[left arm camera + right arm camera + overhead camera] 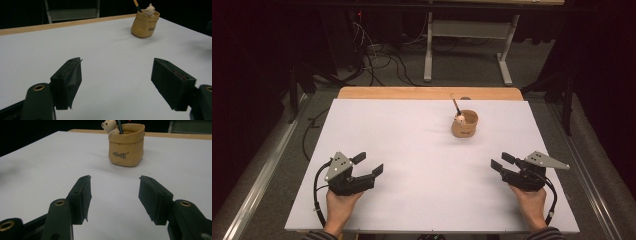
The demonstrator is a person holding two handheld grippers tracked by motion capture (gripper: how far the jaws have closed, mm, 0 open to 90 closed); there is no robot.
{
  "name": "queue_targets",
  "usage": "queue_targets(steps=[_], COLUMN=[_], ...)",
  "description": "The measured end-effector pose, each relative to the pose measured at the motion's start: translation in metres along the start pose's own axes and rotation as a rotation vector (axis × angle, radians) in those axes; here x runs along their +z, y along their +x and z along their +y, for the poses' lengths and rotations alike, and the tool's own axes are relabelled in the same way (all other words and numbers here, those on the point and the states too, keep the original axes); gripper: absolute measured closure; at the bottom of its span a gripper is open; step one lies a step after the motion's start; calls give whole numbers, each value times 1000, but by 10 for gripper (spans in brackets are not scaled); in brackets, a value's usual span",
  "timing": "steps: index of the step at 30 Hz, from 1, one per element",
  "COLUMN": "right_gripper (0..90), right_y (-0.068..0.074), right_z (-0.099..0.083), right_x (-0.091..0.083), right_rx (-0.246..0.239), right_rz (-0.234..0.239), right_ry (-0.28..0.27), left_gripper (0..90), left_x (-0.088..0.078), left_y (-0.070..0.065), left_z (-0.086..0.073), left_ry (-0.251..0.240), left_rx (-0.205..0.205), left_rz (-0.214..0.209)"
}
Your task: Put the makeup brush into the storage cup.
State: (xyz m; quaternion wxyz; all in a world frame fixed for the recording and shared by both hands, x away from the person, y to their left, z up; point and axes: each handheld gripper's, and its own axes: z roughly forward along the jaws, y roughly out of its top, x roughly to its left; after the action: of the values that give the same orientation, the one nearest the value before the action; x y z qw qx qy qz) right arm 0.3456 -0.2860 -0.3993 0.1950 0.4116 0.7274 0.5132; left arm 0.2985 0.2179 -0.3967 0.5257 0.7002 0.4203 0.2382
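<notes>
The tan pen holder (465, 125) stands upright on the white table top (422, 165), toward the far edge and right of centre, at about one o'clock from the middle of the sheet in the high view. It is shaped like a small soft sack with a rolled rim, and dark lettering shows on the wall that faces your right gripper view. A little bear figure (109, 125) leans on its rim, and a dark pen (456, 105) rises from inside, tilted toward eleven o'clock. Nothing touches the holder; bare table lies all round it. Your right gripper (502, 162) rests low over the near right part of the table, at about five o'clock from the holder and well apart from it, its jaws spread with nothing between them and aimed toward ten o'clock. In its own view the holder sits at twelve o'clock, just past the gap. Your left gripper (368, 164) sits over the near left part of the table, at about eight o'clock from the holder and farther off, released as well, with only bare white surface between the pads. In its view the holder stands at one o'clock. Beyond the sheet a strip of the wooden table edge (430, 93) shows.
</notes>
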Motion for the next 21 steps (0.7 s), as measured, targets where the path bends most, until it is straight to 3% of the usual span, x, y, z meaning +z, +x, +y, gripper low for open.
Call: queue_targets(steps=[21], right_gripper=[443], right_y=[-5], right_z=[-8], right_x=[1], right_rx=[-1], right_rz=[-28], right_ry=[8], left_gripper=[252], left_x=[2], left_y=[1], left_z=[-3], left_ry=[21], left_rx=[14], left_rz=[14])
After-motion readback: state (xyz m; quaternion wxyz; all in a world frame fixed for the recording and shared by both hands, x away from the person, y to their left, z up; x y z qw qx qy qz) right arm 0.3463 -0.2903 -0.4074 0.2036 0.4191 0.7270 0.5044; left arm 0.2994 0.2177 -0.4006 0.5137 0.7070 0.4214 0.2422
